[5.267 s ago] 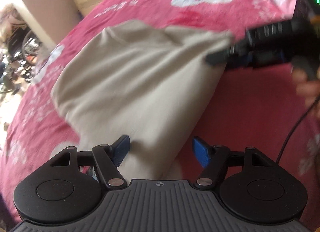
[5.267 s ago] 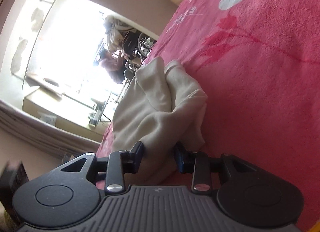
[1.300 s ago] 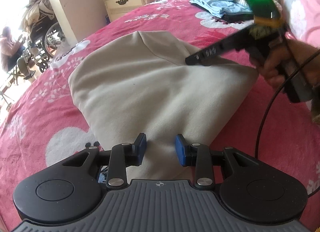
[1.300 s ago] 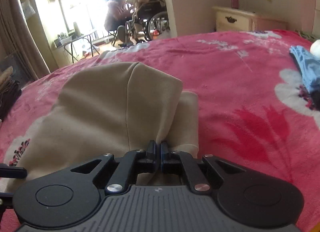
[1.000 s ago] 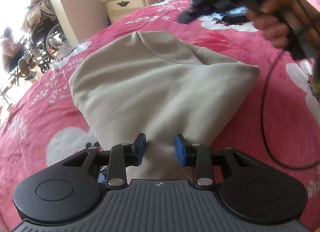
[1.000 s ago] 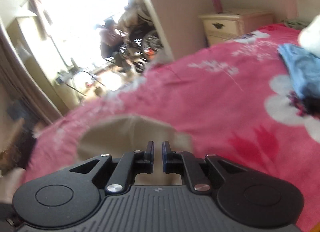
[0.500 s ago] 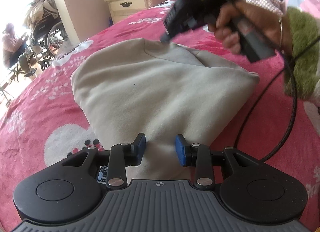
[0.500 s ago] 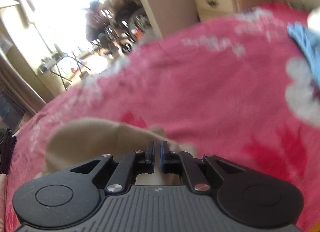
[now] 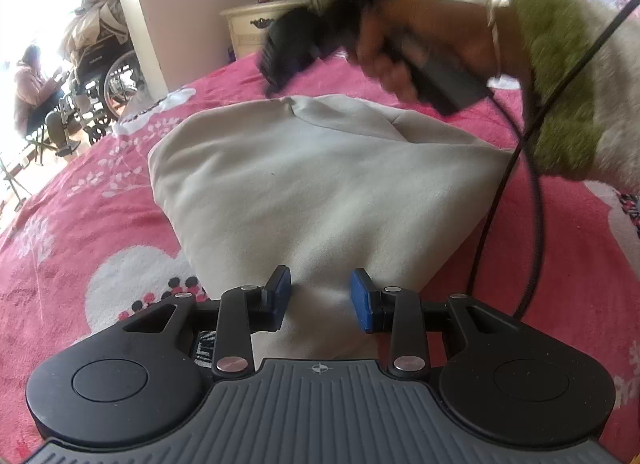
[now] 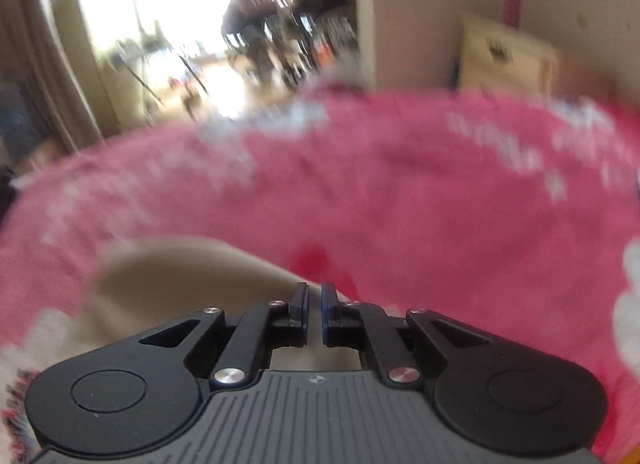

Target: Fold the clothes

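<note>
**A:** What lay at the left of the scene?

**B:** In the left wrist view, a pink floral bedspread [image 9: 80,232] covered the bed. Beyond its far left edge a seated person [image 9: 34,92] and a wheelchair [image 9: 104,76] were visible in a bright doorway.

**A:** And in the middle?

**B:** A beige garment [image 9: 320,192] lay on the bedspread, partly folded, with a flap turned over along its far edge. The left gripper [image 9: 320,296] sat at the garment's near end. Its blue pads [image 9: 362,300] stood partly apart with a ridge of cloth rising between them. Whether they pinched that cloth, I could not tell.

**A:** Further right?

**B:** The right hand [image 9: 420,40], in a green sleeve [image 9: 560,76], carried the right gripper [image 9: 280,64] above the garment's far edge, blurred by motion. A black cable [image 9: 516,168] trailed down from it across the garment's right corner. In its own view the right gripper [image 10: 314,312] had its jaws nearly together with nothing between them, and the garment [image 10: 180,280] lay below and to the left.

**A:** What could have gone wrong?

**B:** In my judgement, the cable could drag the right corner and undo the fold. If the left gripper held loosely, the near end might slip once the far edge was pulled. Aiming while moving fast, the right gripper could also catch the bedspread instead.
</note>
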